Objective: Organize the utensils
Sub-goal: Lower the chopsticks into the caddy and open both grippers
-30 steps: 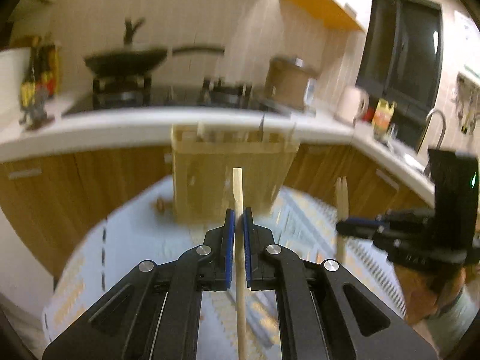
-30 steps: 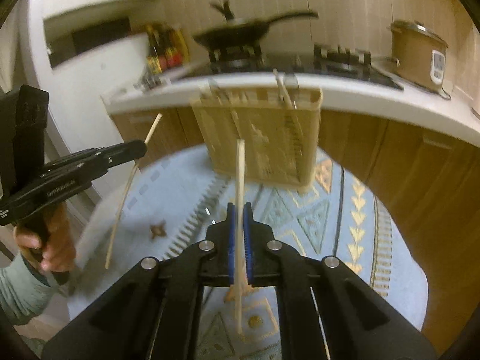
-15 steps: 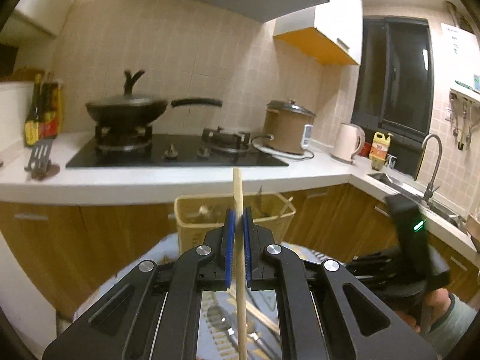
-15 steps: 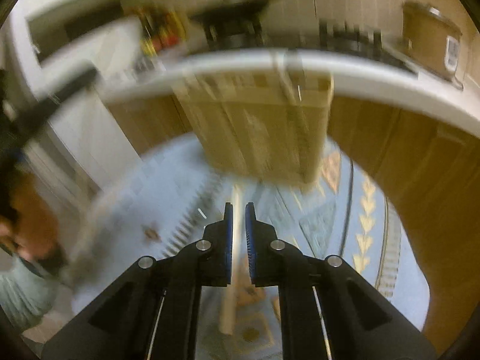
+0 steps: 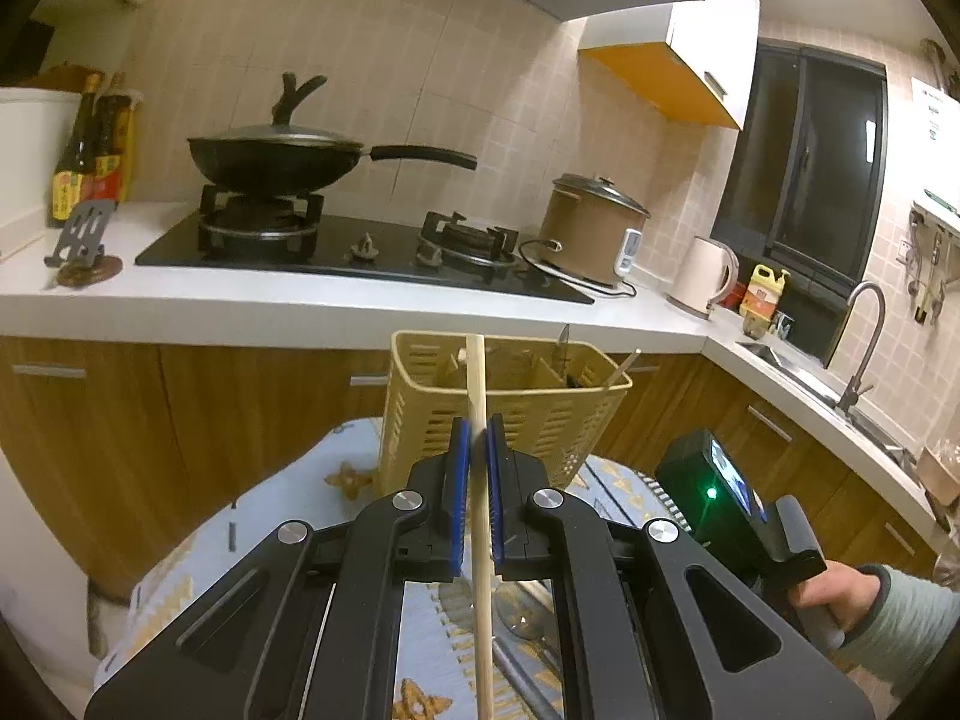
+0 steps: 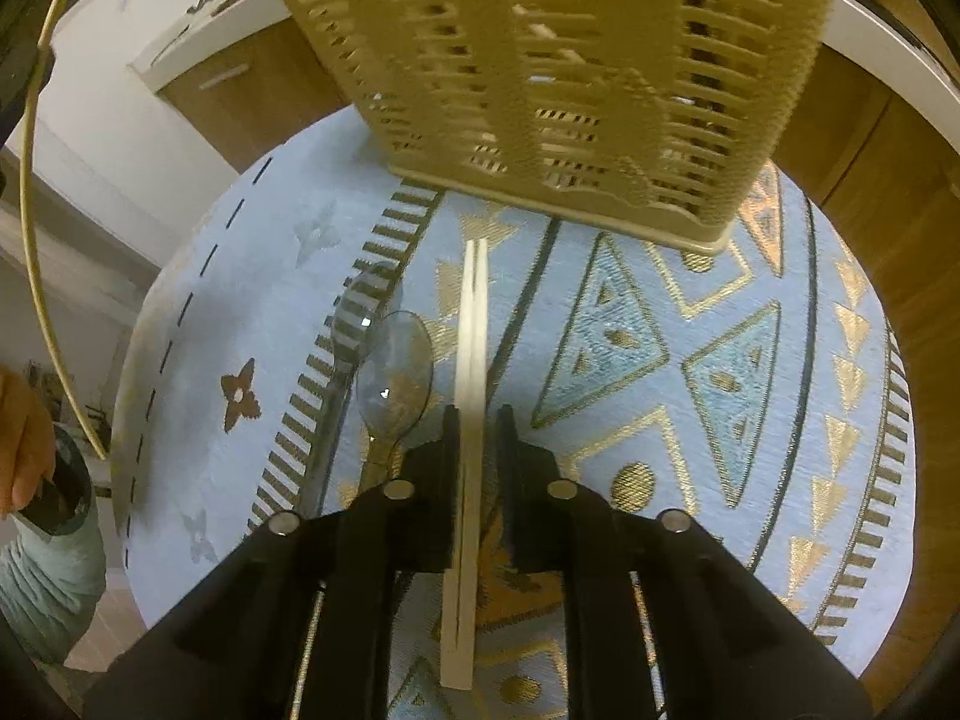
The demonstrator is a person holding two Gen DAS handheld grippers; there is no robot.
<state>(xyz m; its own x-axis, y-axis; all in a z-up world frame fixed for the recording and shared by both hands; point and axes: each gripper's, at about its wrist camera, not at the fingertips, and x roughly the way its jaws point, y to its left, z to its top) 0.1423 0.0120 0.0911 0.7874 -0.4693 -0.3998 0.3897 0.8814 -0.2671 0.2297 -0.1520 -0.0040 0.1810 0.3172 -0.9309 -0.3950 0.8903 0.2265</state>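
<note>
My left gripper (image 5: 475, 468) is shut on a wooden chopstick (image 5: 478, 408) held upright in front of the yellow slotted utensil basket (image 5: 528, 414). The basket holds a few utensils. In the right wrist view my right gripper (image 6: 479, 426) is open, low over the table, its jaws on either side of a pair of pale chopsticks (image 6: 468, 372) lying on the blue patterned tablecloth (image 6: 690, 360). A clear plastic spoon (image 6: 393, 384) lies just left of them. The basket (image 6: 576, 78) stands just beyond.
A kitchen counter (image 5: 240, 300) with stove, covered wok (image 5: 276, 156), rice cooker (image 5: 591, 228) and kettle (image 5: 702, 276) runs behind the table. Wooden cabinets stand below it. The sink (image 5: 840, 384) is at the right.
My right gripper has let go of its chopstick, opened and dropped low over the pair on the cloth. My left gripper has risen and levelled, still holding its chopstick.
</note>
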